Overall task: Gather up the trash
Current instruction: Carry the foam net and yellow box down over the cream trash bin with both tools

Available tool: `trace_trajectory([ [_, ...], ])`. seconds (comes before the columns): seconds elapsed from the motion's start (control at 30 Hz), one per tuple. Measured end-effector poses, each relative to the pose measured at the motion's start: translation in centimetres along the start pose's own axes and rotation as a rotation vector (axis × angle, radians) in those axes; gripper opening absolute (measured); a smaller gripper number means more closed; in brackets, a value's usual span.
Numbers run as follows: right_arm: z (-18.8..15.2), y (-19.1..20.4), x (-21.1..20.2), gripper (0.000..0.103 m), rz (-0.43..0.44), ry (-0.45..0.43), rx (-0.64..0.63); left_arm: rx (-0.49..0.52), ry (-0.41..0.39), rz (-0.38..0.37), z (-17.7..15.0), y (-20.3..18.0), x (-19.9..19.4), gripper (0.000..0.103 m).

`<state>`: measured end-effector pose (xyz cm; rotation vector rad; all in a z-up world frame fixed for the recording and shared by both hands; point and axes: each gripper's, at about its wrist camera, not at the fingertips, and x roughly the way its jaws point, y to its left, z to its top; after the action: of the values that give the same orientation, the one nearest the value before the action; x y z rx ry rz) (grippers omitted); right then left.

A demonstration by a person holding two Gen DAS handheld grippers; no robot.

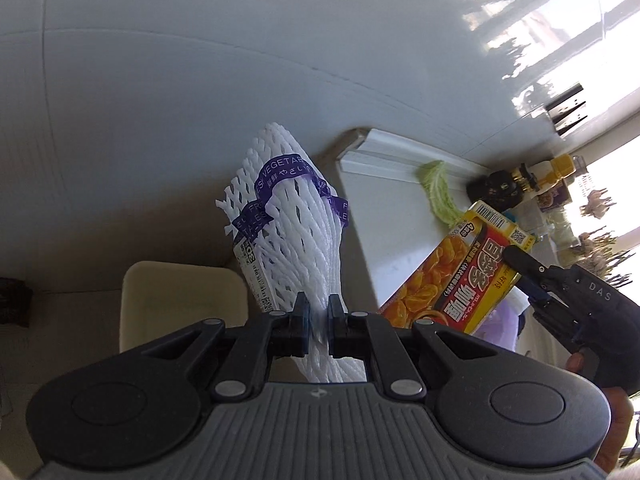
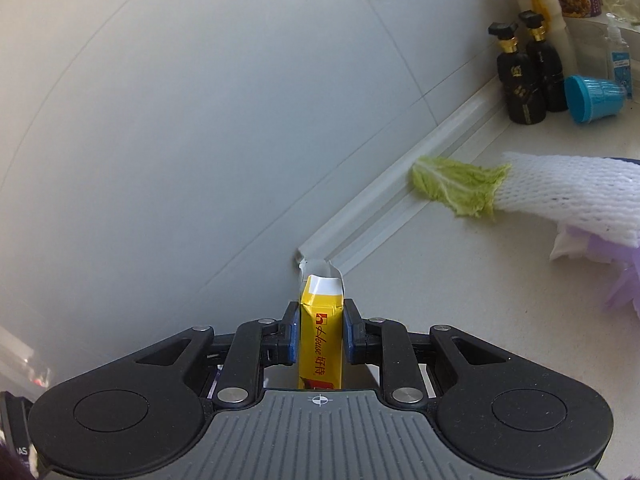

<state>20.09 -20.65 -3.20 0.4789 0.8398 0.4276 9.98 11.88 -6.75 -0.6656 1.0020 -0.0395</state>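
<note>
Foam net sleeve (image 1: 292, 236), white with a purple printed band, pinched between the fingers of the left gripper (image 1: 318, 322); jaws nearly closed on its bunched lower end, the rest fanning forward and up. Below and left of that gripper, a cream bin (image 1: 176, 304). Right of it, the yellow curry box (image 1: 460, 280), held by the right gripper (image 2: 320, 334), whose jaws clamp the box's narrow sides. Ahead and right of the right gripper, a cabbage leaf (image 2: 456, 186) lies on the white counter (image 2: 460, 300) against the wall trim. Farther right: two dark bottles (image 2: 528, 76), a tipped blue cup (image 2: 592, 98).
</note>
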Motion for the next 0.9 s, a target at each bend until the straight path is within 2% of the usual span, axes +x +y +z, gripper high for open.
trace_trajectory([
  [0.27,-5.0,2.1,4.2,0.021,-0.053,0.099,-0.095,0.017,0.047,0.095,-1.8,3.1,3.1,0.007],
  [0.5,-9.0,2.4,8.5,0.021,-0.106,0.174,-0.171,0.025,0.079,0.114,-3.3,5.6,7.2,0.007],
  [0.67,-10.8,2.2,11.6,0.021,-0.122,0.211,-0.207,0.088,0.083,0.157,-4.0,6.5,9.9,0.007],
  [0.9,-13.8,0.9,16.8,0.021,-0.173,0.28,-0.241,0.168,0.143,0.265,-4.5,8.4,14.6,0.008],
])
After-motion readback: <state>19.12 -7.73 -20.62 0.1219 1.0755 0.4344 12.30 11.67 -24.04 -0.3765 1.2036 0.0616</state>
